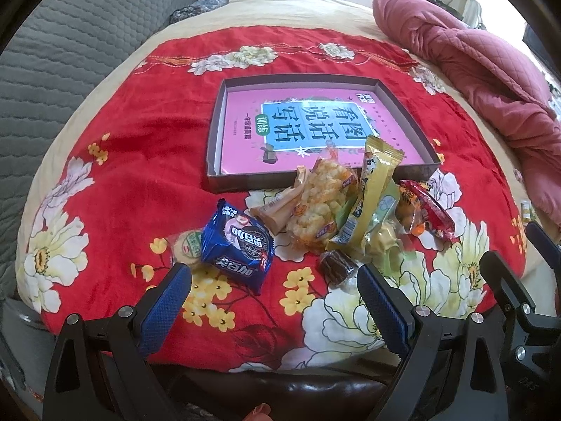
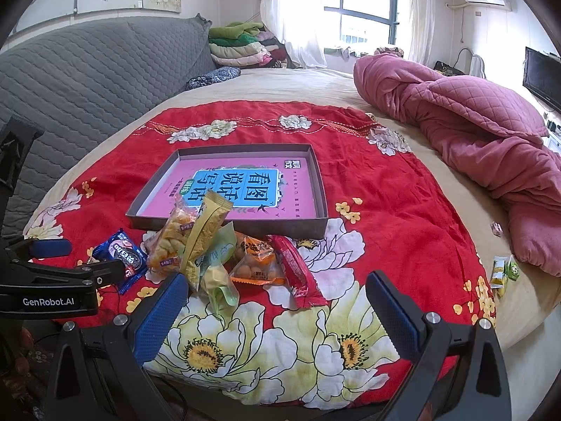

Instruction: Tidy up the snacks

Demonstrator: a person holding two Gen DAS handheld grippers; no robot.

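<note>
A shallow box (image 1: pixel 214 161) (image 2: pixel 317 189) with a pink book cover inside lies on a red flowered cloth (image 1: pixel 140 161) (image 2: pixel 403 210) on the bed. In front of it lies a heap of snack packets: a blue cookie pack (image 1: pixel 236 247) (image 2: pixel 121 254), a clear pack of yellow puffs (image 1: pixel 319 205) (image 2: pixel 171 238), a yellow-green stick pack (image 1: pixel 371 189) (image 2: pixel 205 231), an orange pack (image 2: pixel 257 261), and a red stick (image 1: pixel 429 212) (image 2: pixel 298 272). My left gripper (image 1: pixel 275 282) is open just short of the blue pack. My right gripper (image 2: pixel 277 291) is open just short of the heap.
A pink quilt (image 1: pixel 484 66) (image 2: pixel 473 122) is bunched at the right. A grey padded headboard (image 1: pixel 70 52) (image 2: pixel 87 66) is at the left. Two small green packets (image 2: pixel 505 272) lie on the beige sheet at the right bed edge. Folded clothes (image 2: pixel 242 45) are stacked far back.
</note>
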